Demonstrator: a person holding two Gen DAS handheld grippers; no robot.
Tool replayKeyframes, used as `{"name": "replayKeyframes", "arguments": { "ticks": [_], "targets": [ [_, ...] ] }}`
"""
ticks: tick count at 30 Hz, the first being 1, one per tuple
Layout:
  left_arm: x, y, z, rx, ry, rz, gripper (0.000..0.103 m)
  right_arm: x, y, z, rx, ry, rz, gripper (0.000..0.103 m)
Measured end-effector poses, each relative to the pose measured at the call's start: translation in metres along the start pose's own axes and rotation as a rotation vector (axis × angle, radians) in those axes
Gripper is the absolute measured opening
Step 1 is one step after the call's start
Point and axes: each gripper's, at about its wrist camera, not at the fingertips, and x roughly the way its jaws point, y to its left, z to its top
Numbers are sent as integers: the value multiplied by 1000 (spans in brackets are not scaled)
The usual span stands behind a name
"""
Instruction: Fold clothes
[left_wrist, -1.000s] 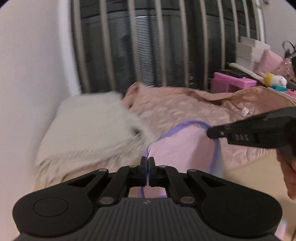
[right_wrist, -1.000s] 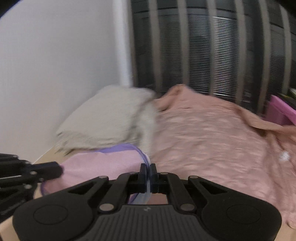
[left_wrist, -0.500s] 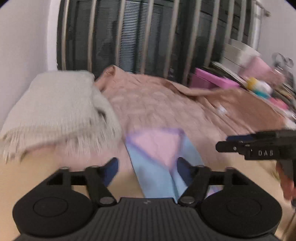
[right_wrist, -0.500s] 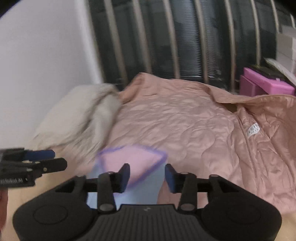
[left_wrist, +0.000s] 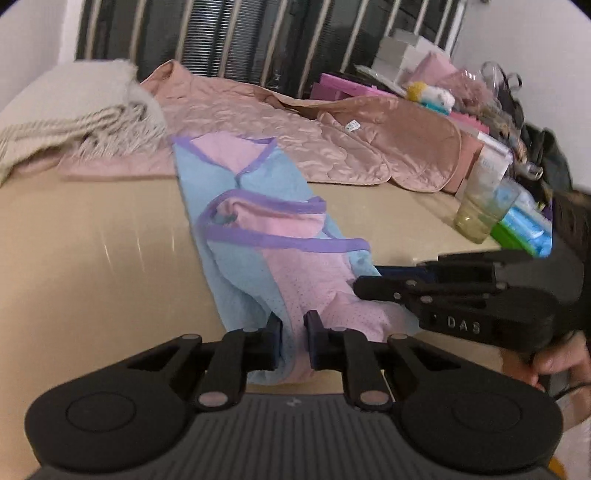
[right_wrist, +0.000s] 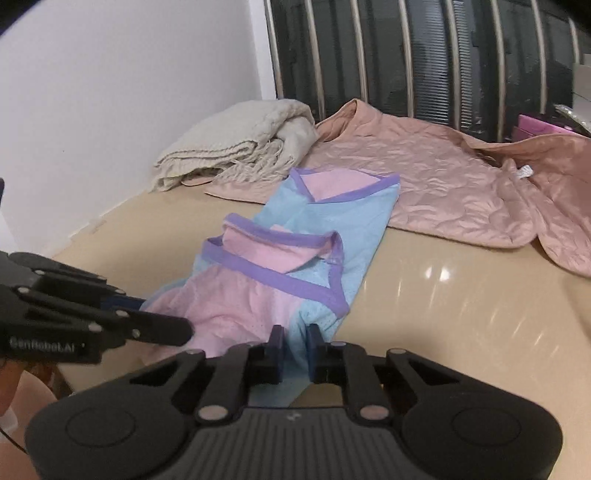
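Garment: a pink-and-blue mesh top with purple trim lies in a long strip on the beige table, running from the near edge toward the far side; its far end overlaps the quilted pink jacket.
Left gripper: fingers narrowly apart, near hem of the top between them; cloth looks pinched, though the contact is hard to confirm.
Right gripper: same narrow gap, blue hem corner bunched between the fingers.
Relation: the two grippers sit side by side at the near hem, left on the pink part, right on the blue.
Far left: folded cream fringed blanket, touching the jacket.
Far right: a plastic cup beside assorted clutter.
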Motion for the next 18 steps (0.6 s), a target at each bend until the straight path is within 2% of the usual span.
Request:
{"name": "replayKeyframes", "arguments": {
  "ticks": [3, 4, 5, 6, 7, 9, 13, 15, 16, 17, 18],
  "targets": [
    [-24, 5, -23, -91, -24, -42, 16, -18, 17, -19, -44, -32, -8, 13],
    [-32, 7, -26, -114, -49, -43, 27, -24, 21, -22, -45, -35, 4, 13],
    [-41, 9, -30, -136, -73, -43, 43, -31, 24, -24, -45, -40, 16, 14],
    [-46, 9, -26, -130, -103, -42, 49, -40, 26, -25, -49, -60, 31, 20],
    [-51, 9, -22, -123, -133, -41, 52, -47, 26, -23, -48, -84, 32, 30],
    [-48, 11, -6, -135, -152, -23, 52, -54, 23, -15, -40, -121, 25, 37],
    [-12, 12, 21, -130, -90, -4, 51, -36, 20, -1, 2, -96, 43, 37],
    [5, 11, 25, -131, -48, 25, 50, -26, 22, -3, 20, -71, 12, 36],
    [9, 11, 25, -136, -39, 26, 46, -21, 23, -4, 29, -58, -7, 36],
    [14, 12, 24, -141, -30, 26, 37, -18, 24, -6, 42, -59, -6, 36],
    [16, 12, 23, -135, -35, 21, 32, -17, 23, -9, 55, -65, 1, 29]
  ]
}}
